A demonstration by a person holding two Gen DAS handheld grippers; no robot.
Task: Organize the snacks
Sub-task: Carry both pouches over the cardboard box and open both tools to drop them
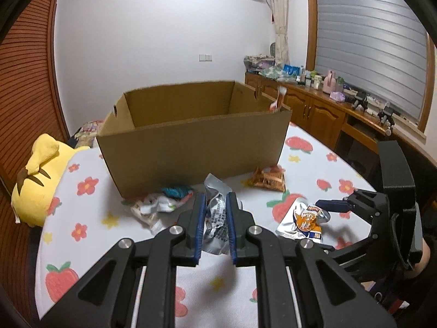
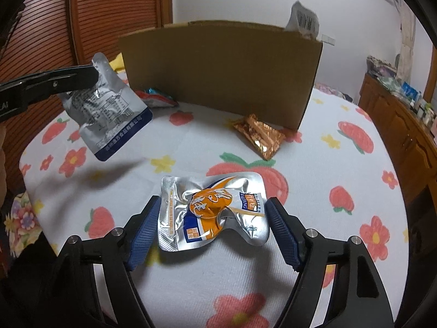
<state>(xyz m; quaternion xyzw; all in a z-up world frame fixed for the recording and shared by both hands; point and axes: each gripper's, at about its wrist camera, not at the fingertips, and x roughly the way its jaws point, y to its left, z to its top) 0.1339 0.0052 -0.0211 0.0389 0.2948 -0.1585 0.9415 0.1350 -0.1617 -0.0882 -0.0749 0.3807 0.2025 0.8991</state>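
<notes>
Left gripper (image 1: 215, 225) clenched on crinkled silver foil pouch (image 1: 217, 218), lifted; right gripper (image 2: 214, 232) spread wide around silver-orange foil packet (image 2: 215, 213) near brown cardboard box (image 2: 218, 68).

One box (image 1: 191, 147); perhaps six snack packets (image 2: 213, 213).

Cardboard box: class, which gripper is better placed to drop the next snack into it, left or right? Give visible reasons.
Left. The left gripper is already shut on the silver packet, lifted off the bed near the cardboard box. The right gripper is open around the orange packet, which lies on the sheet.
</notes>
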